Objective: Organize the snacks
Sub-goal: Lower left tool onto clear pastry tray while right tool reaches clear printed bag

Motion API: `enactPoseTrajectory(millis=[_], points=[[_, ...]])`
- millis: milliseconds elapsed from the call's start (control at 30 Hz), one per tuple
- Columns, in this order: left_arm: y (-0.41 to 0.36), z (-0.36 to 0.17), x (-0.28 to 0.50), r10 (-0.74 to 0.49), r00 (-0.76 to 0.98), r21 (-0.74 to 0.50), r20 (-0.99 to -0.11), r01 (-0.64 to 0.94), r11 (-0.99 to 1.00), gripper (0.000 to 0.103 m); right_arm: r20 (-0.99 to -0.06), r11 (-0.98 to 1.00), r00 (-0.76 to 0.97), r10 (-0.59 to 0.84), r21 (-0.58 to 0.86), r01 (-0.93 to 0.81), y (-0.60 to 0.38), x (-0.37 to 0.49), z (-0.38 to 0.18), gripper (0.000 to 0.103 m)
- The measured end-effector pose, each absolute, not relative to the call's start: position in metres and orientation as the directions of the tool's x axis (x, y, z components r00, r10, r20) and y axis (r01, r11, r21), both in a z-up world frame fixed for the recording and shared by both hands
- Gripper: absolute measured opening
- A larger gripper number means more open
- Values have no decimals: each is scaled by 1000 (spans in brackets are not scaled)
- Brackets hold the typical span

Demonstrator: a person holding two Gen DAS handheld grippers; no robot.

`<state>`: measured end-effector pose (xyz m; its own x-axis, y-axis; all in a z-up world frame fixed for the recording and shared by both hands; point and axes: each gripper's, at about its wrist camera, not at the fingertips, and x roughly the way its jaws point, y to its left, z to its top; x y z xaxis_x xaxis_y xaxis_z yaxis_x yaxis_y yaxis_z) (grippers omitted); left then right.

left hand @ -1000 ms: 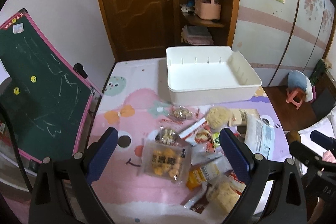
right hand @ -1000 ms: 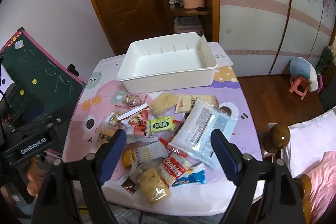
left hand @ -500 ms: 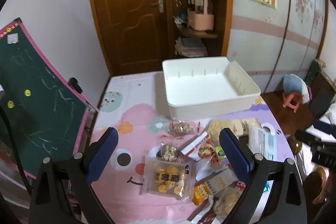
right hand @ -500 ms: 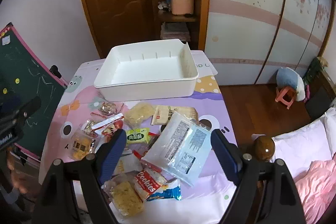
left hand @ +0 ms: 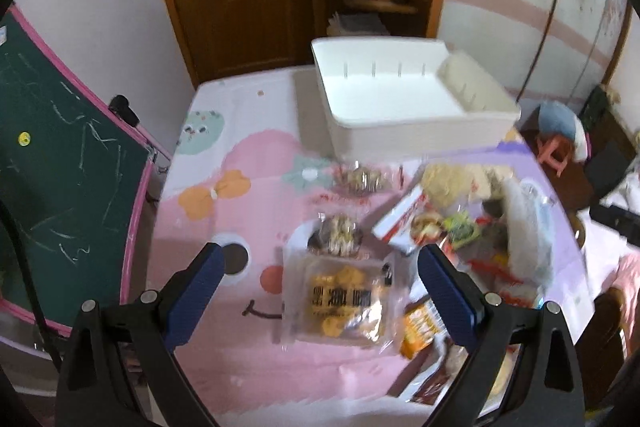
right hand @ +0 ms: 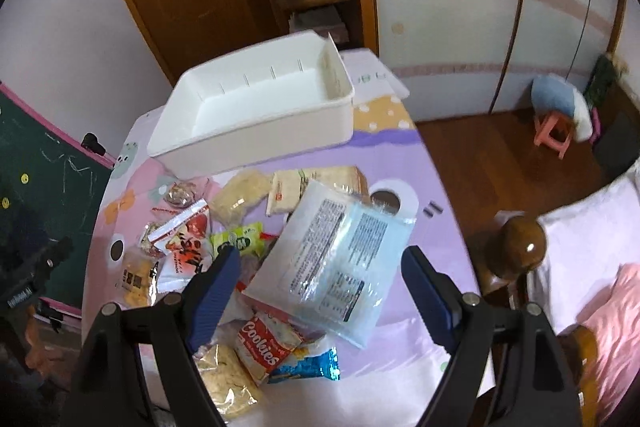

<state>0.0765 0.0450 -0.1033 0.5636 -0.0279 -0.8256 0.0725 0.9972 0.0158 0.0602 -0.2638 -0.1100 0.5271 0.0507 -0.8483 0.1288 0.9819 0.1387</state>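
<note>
Left hand-held gripper (left hand: 318, 277): jaws spread wide, nothing between them; it hangs above the near part of the table, not touching any packet.
Right hand-held gripper (right hand: 320, 277): jaws spread wide and empty, held above the snack pile.
Table (left hand: 248, 155): covered by a pink and purple cartoon cloth; it carries the bin and all the snacks.
White bin (left hand: 400, 99): straight ahead of both hand-held grippers, at the far side of the table, with no snacks inside; beyond the pile, apart from it.
Yellow biscuit packet (left hand: 344, 301): clear wrapper with dark lettering, lying flat just below and between the left hand-held gripper's fingers.
Small nut packets (left hand: 338, 233): one just ahead of the biscuit packet, another farther on near the bin's front wall.
Large clear packet (right hand: 336, 259): printed labels facing up, lying between and just ahead of the right hand-held gripper's fingers, on top of other packets.
Cookies packet (right hand: 266, 343): red and white, below the right hand-held gripper, near its left finger, touching a blue foil packet (right hand: 310, 365).
Green packet (right hand: 240, 241): just ahead of the right hand-held gripper's left fingertip.
Chalkboard (left hand: 60, 163): green with a pink frame, leaning off to the left of the table.
</note>
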Motion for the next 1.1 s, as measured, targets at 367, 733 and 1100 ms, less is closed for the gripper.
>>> enactPoseTrajectory(millis=[367, 733, 1100], points=[[42, -177, 95, -100, 424, -56, -900, 114, 992, 97, -888, 960, 457, 54, 172, 220, -277, 89, -172, 102], [38, -212, 116, -102, 355, -66, -929, 112, 992, 97, -928, 945, 370, 35, 151, 291, -276, 132, -216, 103], [33, -224, 126, -98, 330, -65, -939, 110, 992, 99, -946, 979, 317, -72, -7, 202, -252, 151, -221, 103]])
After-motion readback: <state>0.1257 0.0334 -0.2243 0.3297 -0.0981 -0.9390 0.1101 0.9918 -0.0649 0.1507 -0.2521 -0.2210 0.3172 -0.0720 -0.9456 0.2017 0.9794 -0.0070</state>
